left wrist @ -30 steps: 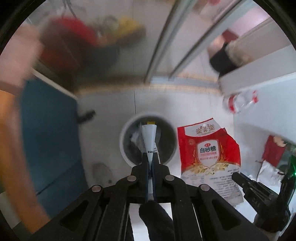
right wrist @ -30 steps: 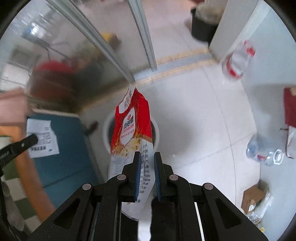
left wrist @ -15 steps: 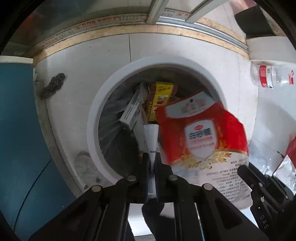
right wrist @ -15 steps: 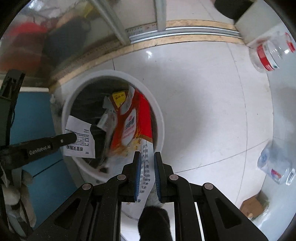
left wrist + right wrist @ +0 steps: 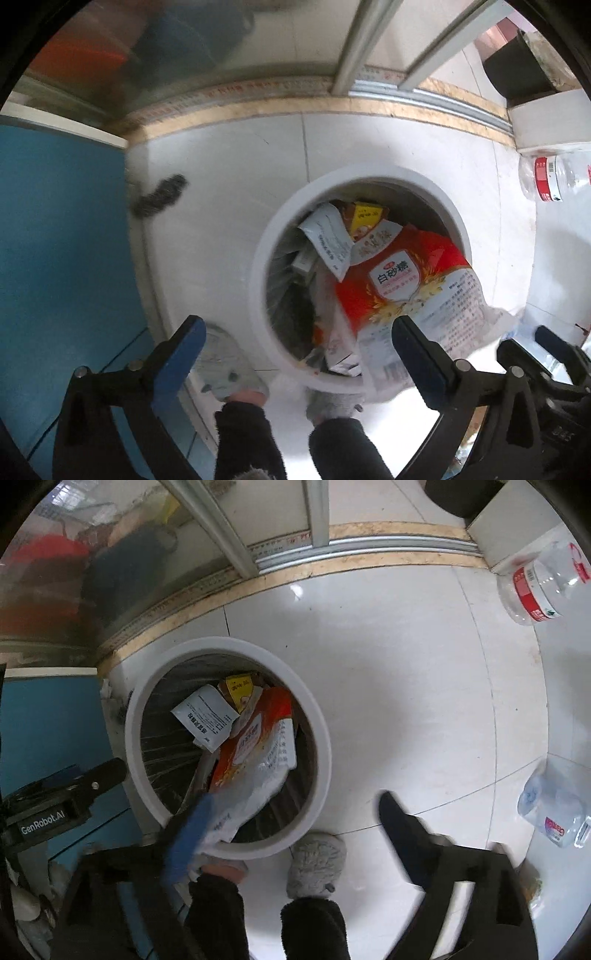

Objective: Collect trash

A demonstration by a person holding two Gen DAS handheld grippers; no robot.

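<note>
A white round trash bin (image 5: 266, 258) (image 5: 321, 738) stands on the tiled floor, holding several wrappers. A red and white sugar bag (image 5: 402, 280) (image 5: 258, 753) lies in it, its lower end draped over the rim. A white printed paper (image 5: 328, 240) (image 5: 205, 714) lies in the bin beside a yellow packet (image 5: 365, 218) (image 5: 238, 688). My left gripper (image 5: 295, 328) is open and empty above the bin's near rim. My right gripper (image 5: 295, 805) is open and empty; its left finger is beside the bag's lower end.
A clear bottle with a red label (image 5: 550, 177) (image 5: 535, 587) lies on the floor at the right. Another clear bottle (image 5: 554, 812) lies at the lower right. A blue cabinet (image 5: 62, 240) stands left of the bin. A sliding door track (image 5: 369, 550) runs behind. My slippered feet (image 5: 317, 860) are below.
Both grippers have opened. The white paper dropped from the left gripper into the bin, and the sugar bag dropped from the right gripper into the bin.
</note>
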